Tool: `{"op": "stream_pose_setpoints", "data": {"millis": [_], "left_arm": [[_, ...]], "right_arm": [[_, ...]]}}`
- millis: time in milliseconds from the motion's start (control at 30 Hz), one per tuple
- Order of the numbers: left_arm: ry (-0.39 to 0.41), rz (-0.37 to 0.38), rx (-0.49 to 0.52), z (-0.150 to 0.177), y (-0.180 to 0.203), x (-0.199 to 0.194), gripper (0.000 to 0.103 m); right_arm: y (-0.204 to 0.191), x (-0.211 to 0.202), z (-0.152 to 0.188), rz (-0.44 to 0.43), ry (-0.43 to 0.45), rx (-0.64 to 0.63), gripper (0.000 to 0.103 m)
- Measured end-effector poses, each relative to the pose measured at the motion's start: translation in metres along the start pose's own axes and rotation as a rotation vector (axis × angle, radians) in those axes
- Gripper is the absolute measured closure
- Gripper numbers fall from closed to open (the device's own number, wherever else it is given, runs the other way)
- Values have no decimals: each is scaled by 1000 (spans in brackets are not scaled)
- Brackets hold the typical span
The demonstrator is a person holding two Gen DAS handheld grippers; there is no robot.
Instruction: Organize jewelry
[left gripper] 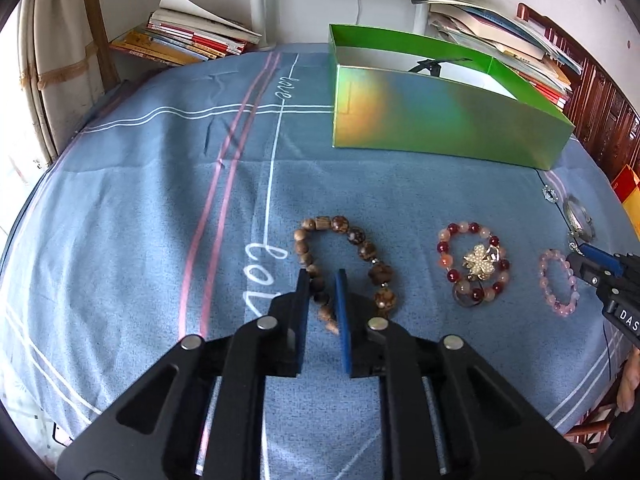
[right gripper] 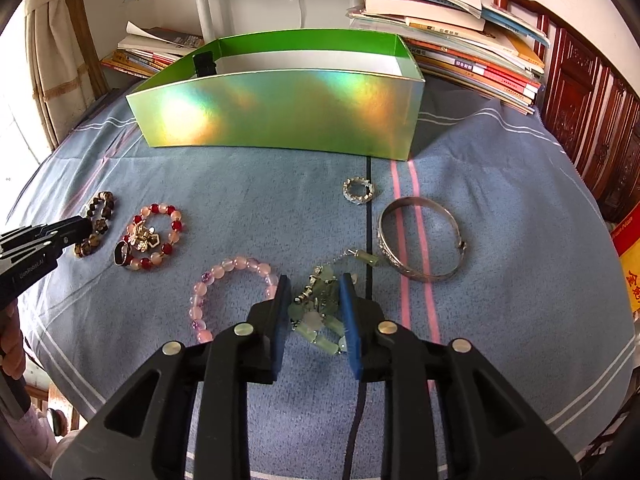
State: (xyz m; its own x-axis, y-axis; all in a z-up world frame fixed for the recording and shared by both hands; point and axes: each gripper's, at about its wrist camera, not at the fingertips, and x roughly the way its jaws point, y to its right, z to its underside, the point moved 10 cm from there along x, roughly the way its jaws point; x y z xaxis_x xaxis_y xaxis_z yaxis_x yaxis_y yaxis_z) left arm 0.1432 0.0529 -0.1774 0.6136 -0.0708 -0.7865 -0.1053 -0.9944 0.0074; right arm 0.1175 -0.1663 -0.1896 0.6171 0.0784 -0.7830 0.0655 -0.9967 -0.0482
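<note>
The left gripper [left gripper: 322,276], jaws narrowed, straddles the brown wooden bead bracelet [left gripper: 344,264]. The right gripper [right gripper: 314,284], jaws wider, brackets the pale green jade bracelet [right gripper: 320,312]; the iridescent green box [right gripper: 280,112] stands beyond.

Left gripper [left gripper: 323,274]: lowered close to the surface, pointing forward, fingers parted by a narrow gap with beads between them; contact cannot be confirmed. Right gripper [right gripper: 315,280]: lowered at the near edge of the scene, fingers parted wider, straddling a small cluster. Each gripper's tip enters the other wrist view from the side.
</note>
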Motion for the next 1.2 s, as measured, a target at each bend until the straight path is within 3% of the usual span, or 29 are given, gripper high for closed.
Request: {"op": "stream_pose_setpoints", "data": {"millis": [267, 333, 533, 700, 733, 767, 1000, 1167, 1200], "left_arm": [[6, -2, 1, 0, -1, 0, 86], [5, 4, 0, 0, 0, 0, 91], [2, 15, -22, -1, -1, -2, 95], [49, 25, -18, -14, 1, -21, 95], [61, 32, -15, -18, 2, -27, 95], [73, 41, -11, -23, 5, -32, 95], [160, 78, 36, -55, 23, -67, 95], [141, 83, 37, -47, 26, -63, 95], [128, 85, 33, -43, 25, -58, 95]], "right_arm": [[1, -2, 2, -8, -2, -3, 78], [1, -2, 3, -7, -3, -12, 87], [1, -8, 0, -25, 13, 2, 89], [6, -23, -12, -26, 56, 20, 89], [7, -28, -17, -32, 70, 26, 96], [7, -32, -21, -38, 81, 28, 97], [6, -59, -51, -41, 164, 21, 97], [19, -45, -31, -7, 90, 31, 95], [21, -37, -22, 2, 62, 32, 90]]}}
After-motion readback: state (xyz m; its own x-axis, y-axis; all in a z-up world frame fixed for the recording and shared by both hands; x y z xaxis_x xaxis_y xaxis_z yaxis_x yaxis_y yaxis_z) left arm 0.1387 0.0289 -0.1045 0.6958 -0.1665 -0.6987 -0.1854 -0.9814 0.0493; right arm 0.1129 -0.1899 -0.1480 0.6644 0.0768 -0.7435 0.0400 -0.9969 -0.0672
